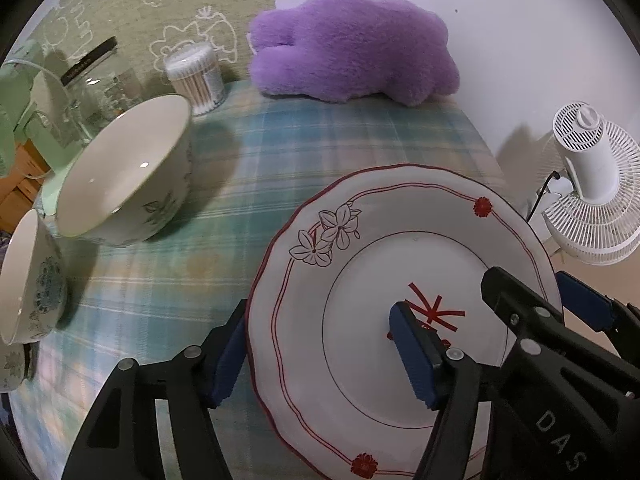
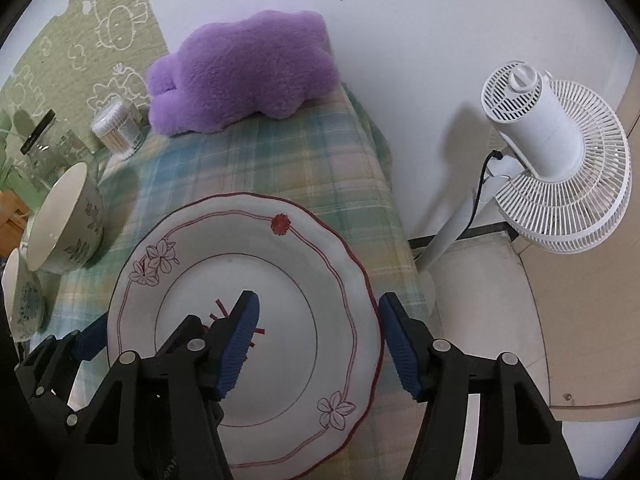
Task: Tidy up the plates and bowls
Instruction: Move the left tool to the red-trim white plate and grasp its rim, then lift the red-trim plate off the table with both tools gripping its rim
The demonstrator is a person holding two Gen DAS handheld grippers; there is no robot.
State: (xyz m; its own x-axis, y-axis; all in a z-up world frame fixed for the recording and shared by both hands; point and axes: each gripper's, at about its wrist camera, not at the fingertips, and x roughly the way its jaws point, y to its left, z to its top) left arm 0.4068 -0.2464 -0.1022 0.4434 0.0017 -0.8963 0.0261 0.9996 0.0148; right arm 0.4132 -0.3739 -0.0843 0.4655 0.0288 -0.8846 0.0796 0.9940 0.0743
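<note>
A white plate with a red scalloped edge and flower drawings lies flat on the checked tablecloth. My left gripper straddles its left rim, one blue pad outside the edge and the other over the red centre mark, jaws open. My right gripper straddles the right rim the same way, open, and shows in the left wrist view as dark fingers. A large leaf-patterned bowl stands to the left. Nearer, a blue-patterned bowl is cut by the frame.
A purple plush toy lies at the table's back. A cotton-swab tub and a glass jar stand at the back left. A white fan stands off the table's right edge.
</note>
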